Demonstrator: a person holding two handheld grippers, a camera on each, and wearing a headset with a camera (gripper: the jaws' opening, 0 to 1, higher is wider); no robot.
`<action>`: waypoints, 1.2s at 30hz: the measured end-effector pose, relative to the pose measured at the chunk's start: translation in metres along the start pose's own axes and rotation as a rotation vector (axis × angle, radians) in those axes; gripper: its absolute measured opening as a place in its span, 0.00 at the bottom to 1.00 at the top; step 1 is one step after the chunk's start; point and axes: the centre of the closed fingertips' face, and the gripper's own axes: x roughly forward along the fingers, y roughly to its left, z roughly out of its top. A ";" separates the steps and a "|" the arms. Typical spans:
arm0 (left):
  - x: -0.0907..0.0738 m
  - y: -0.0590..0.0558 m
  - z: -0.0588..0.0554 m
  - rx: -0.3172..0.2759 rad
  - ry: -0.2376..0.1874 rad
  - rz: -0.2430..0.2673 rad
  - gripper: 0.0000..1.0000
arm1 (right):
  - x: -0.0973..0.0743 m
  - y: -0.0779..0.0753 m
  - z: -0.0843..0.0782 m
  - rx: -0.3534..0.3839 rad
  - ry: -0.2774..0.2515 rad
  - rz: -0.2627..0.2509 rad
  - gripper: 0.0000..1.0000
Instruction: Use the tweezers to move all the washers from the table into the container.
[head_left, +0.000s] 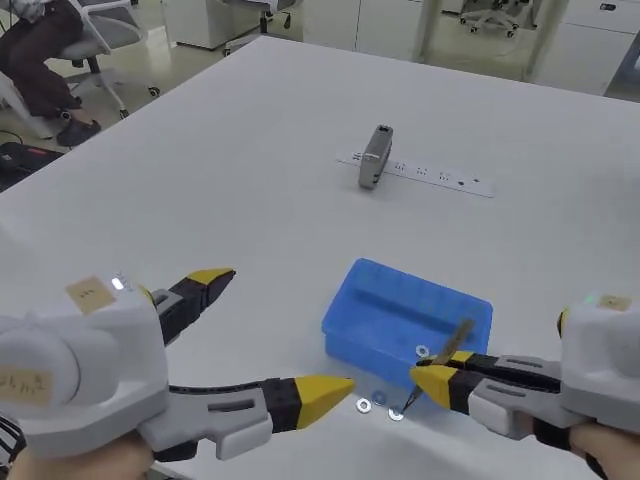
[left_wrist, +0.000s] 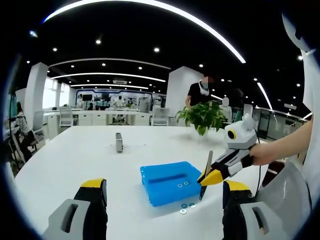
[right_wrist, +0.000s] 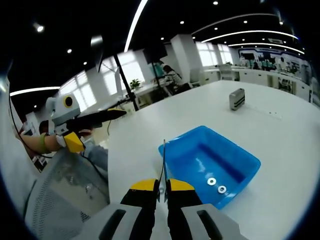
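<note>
Left gripper (head_left: 268, 333) sat at the lower left of the head view, its two yellow-tipped jaws spread wide with nothing between them. Just right of its lower jaw tip, three loose washers (head_left: 363, 404) lay close together on the white table (head_left: 250, 150), right below the near wall of the blue container (head_left: 400, 305). The container stood at lower centre. In the right gripper view two more washers (right_wrist: 212, 181) lay side by side on its floor, toward the lower right corner. Above the container, in the upper middle of the head view, a white power strip (head_left: 430, 175) lay flat with a grey adapter (head_left: 375, 155) standing on its left end. From the lower right came the right gripper (head_left: 435, 378), its jaws pressed together on the tweezers (right_wrist: 163, 157). In the head view the tweezers slanted down and to the left across the container's near wall. Their tip was close to the rightmost loose washer, but whether it touched could not be told.
</note>
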 end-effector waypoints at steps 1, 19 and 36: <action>0.000 0.000 0.000 0.000 0.000 0.000 0.99 | 0.001 0.000 -0.001 0.001 0.002 0.001 0.04; 0.000 -0.001 -0.002 0.006 0.011 -0.006 0.99 | 0.018 -0.003 -0.017 -0.112 0.055 0.010 0.04; 0.000 -0.003 -0.002 0.008 0.017 -0.010 0.99 | 0.025 -0.004 -0.019 -0.134 0.072 0.018 0.04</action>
